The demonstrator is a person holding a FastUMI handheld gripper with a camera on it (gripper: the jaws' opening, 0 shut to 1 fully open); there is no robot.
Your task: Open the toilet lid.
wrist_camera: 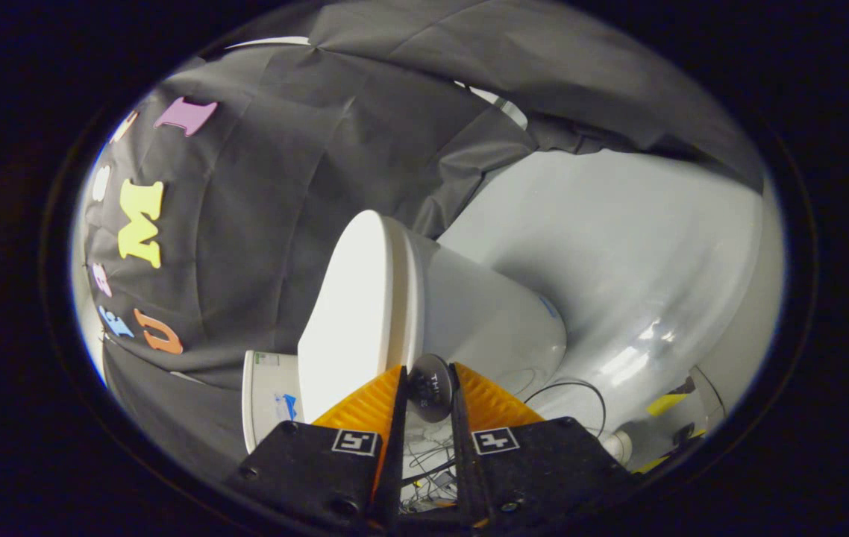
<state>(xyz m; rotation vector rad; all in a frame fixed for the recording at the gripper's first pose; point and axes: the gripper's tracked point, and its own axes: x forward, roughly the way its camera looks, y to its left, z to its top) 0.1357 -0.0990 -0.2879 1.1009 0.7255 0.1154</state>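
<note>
Black cloth [268, 224] hangs behind a white toilet [484, 313] that stands on a pale grey floor [618, 246]. Its toilet lid [350, 313] is just ahead of the claw [428, 384]. A small round dark knob [430, 388] sits between the two fingers, which are nearly together. They seem to press on it, but it is hard to tell. Thin wires [574, 388] lie on the floor beside the toilet.
</note>
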